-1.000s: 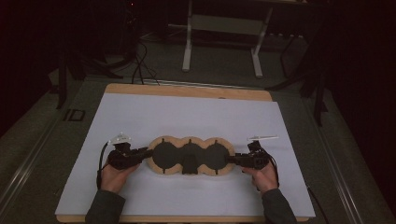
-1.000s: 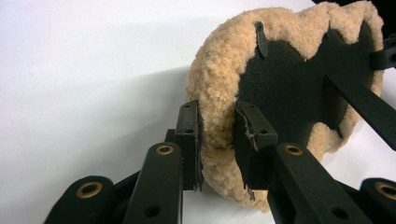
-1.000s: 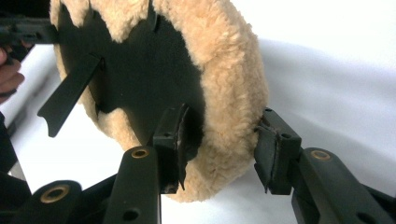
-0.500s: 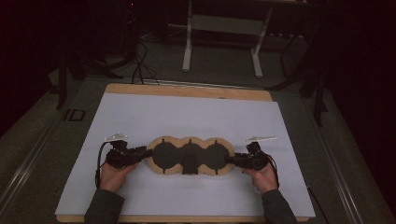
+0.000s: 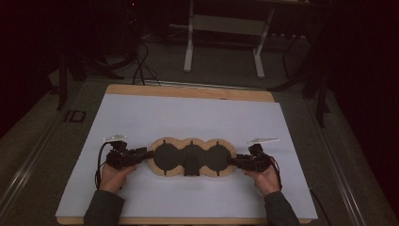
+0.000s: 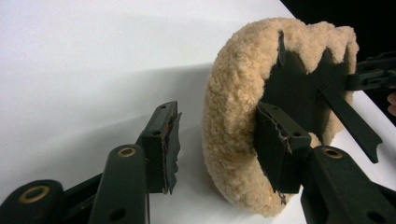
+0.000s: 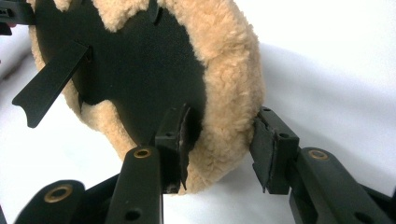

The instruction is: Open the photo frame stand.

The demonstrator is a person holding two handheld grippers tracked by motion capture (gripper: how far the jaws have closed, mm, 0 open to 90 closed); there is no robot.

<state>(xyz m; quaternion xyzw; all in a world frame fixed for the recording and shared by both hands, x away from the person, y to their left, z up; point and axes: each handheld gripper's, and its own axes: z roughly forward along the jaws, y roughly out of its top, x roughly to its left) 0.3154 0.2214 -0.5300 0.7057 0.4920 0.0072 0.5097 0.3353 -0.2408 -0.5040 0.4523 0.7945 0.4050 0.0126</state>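
Left gripper (image 6: 217,154) at nine o'clock, jaws just opened—clear the fleece pad (image 5: 192,157) rim squarely; right gripper (image 7: 222,144) at three o'clock straddles it, unclamped.

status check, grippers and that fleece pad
Left gripper jaws just opened, straddling fleece pad rim, one pad clear. Right gripper straddles other end, grip unclear. Nothing in the way on white sheet.

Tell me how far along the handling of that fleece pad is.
Done: the fleece pad lies flat on the white sheet, dark backing up. In hand: the left gripper has just been opening its jaws; one pad is clear of the fleece edge between them, so that end looks released. The right gripper brackets the other end, jaws near the fleece. Left: probably freeing that end and drawing both back.
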